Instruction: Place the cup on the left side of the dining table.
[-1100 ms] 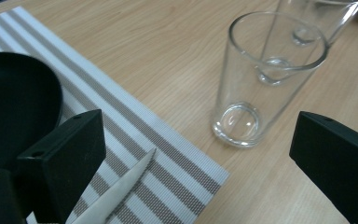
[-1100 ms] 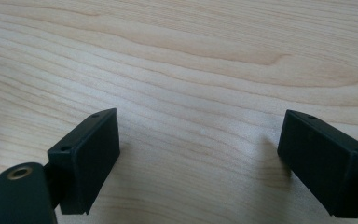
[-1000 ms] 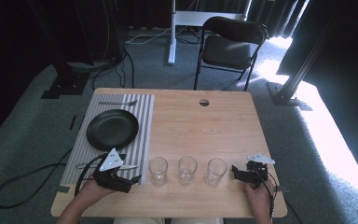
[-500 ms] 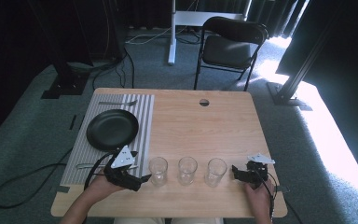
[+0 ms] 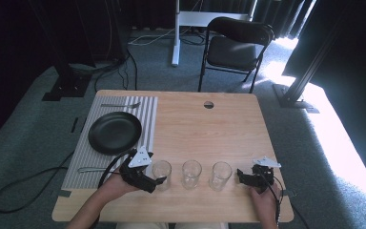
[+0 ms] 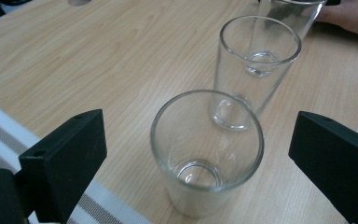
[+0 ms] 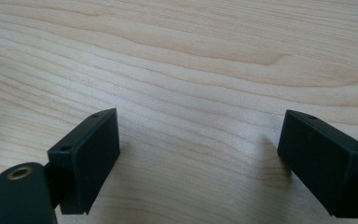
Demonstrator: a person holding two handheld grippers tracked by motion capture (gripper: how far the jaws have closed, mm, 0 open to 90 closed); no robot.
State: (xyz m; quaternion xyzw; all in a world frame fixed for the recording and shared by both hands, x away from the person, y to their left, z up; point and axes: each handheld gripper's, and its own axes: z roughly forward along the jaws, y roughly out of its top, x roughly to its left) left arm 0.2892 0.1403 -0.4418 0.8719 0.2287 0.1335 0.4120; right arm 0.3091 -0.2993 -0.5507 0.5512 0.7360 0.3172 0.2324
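Note:
Three clear empty glasses stand in a row near the table's front edge: left glass (image 5: 161,174), middle glass (image 5: 191,173), right glass (image 5: 220,175). My left gripper (image 5: 158,182) is open right at the left glass. In the left gripper view that glass (image 6: 207,154) stands upright between the wide-apart jaws, untouched, with the middle glass (image 6: 256,65) behind it. My right gripper (image 5: 240,175) rests open on the table just right of the right glass. The right gripper (image 7: 198,163) has bare wood between its jaws.
A black plate (image 5: 115,132) lies on a striped placemat (image 5: 148,114) at the left, with cutlery (image 5: 120,105) at its far edge and more (image 5: 88,169) at its near edge. A cable hole (image 5: 208,104) is in the tabletop (image 5: 209,133). A folding chair (image 5: 236,47) stands beyond the table.
My left gripper has moved right along the front edge and now reaches the left glass, with its jaws either side of it. The right gripper has stayed put.

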